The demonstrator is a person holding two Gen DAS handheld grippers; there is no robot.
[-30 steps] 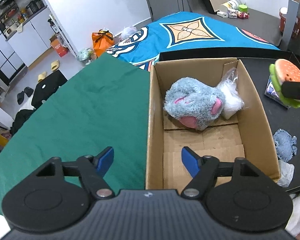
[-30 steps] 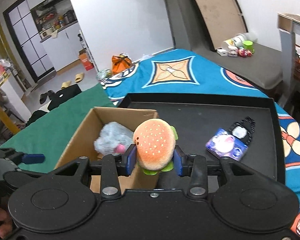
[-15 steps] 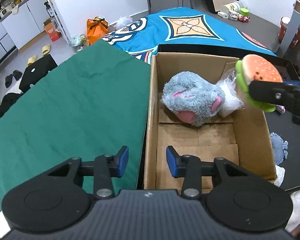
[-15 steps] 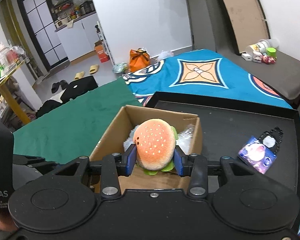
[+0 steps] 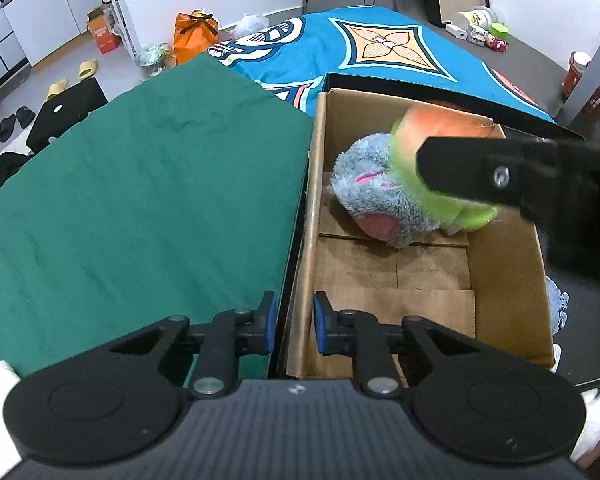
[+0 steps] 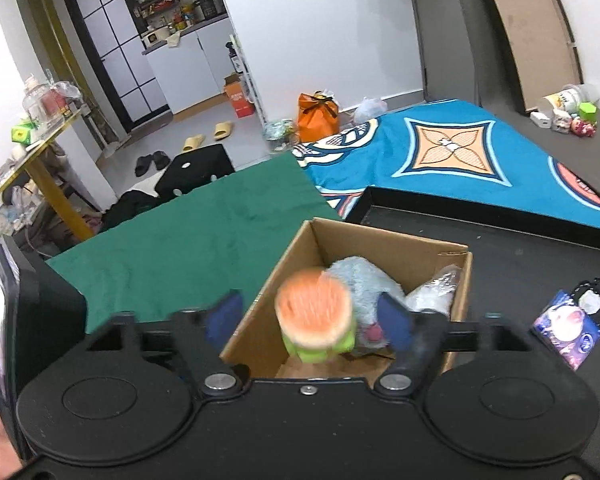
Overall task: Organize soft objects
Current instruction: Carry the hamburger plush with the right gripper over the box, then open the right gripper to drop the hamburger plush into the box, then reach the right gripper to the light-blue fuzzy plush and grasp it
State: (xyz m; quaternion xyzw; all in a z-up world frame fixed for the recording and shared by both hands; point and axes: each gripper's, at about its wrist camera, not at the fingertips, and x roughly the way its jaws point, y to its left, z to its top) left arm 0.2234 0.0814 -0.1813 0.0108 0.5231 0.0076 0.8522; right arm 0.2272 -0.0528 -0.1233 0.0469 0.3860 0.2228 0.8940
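While we look down on the green worktop, we see the cardboard box standing beside it on a black tray. Inside the box lies a grey plush toy. Our right tool is opening above the box; the blurred burger plush is between its pads but touches neither. Our left tool is closing around the near left wall of the box, with small gaps remaining on both sides.

I'm working in a lived-in home: kitchen cabinets, slippers on the floor, patterned blue bedspread.
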